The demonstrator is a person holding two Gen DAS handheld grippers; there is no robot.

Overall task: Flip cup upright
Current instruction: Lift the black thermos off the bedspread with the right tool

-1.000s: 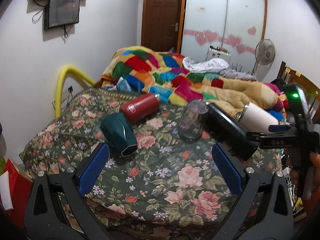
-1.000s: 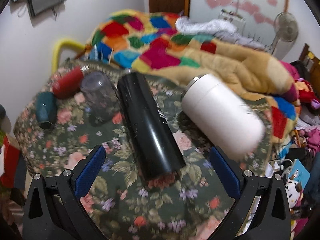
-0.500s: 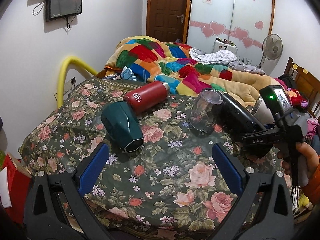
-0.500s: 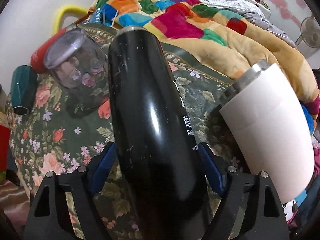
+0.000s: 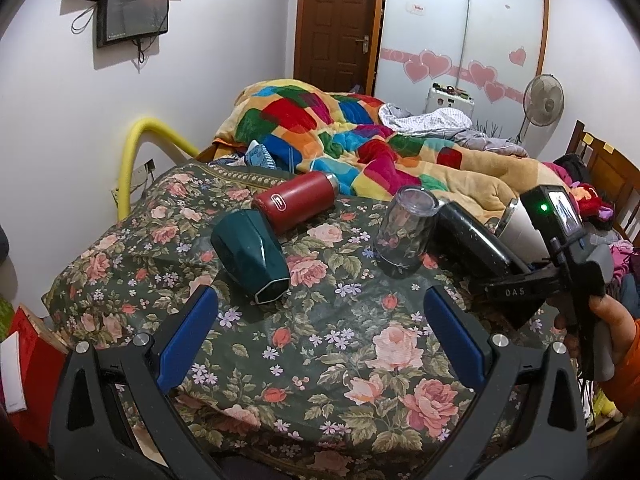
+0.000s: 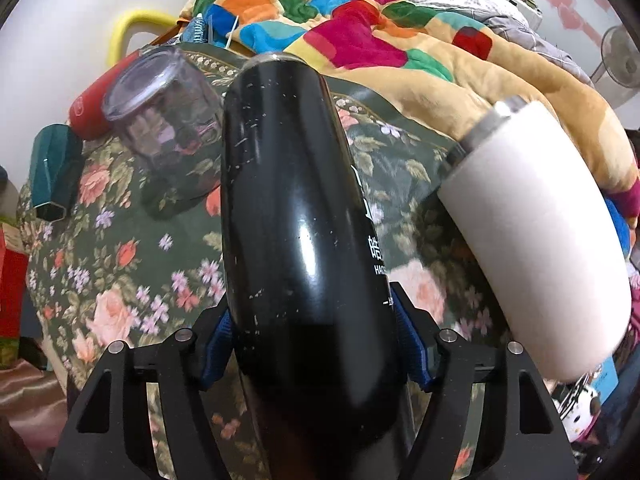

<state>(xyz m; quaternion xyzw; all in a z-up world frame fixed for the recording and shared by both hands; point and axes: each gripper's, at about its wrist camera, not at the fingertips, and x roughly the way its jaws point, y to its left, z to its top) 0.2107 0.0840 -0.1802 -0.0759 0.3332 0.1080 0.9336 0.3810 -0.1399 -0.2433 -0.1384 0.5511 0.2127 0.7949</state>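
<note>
Several cups lie on a floral cloth (image 5: 352, 344). A tall black cup (image 6: 296, 216) lies on its side; my right gripper (image 6: 312, 344) is shut on its near end, blue pads pressed to both sides. It also shows in the left wrist view (image 5: 472, 236), held by the right gripper (image 5: 516, 280). A white cup (image 6: 536, 240) lies beside it on the right. A clear cup (image 5: 404, 232) stands mouth down. A green cup (image 5: 252, 256) and a red bottle (image 5: 296, 204) lie on their sides. My left gripper (image 5: 320, 340) is open and empty, in front of the green cup.
A patchwork quilt (image 5: 360, 140) is heaped behind the cloth. A yellow padded rail (image 5: 136, 152) stands at the left by the wall. A wooden chair (image 5: 612, 172) and a fan (image 5: 542, 100) are at the right. Red boxes (image 5: 28, 356) sit at the lower left.
My right gripper moved in around the black cup and closed on its near end. My left gripper drew back slightly and stayed open.
</note>
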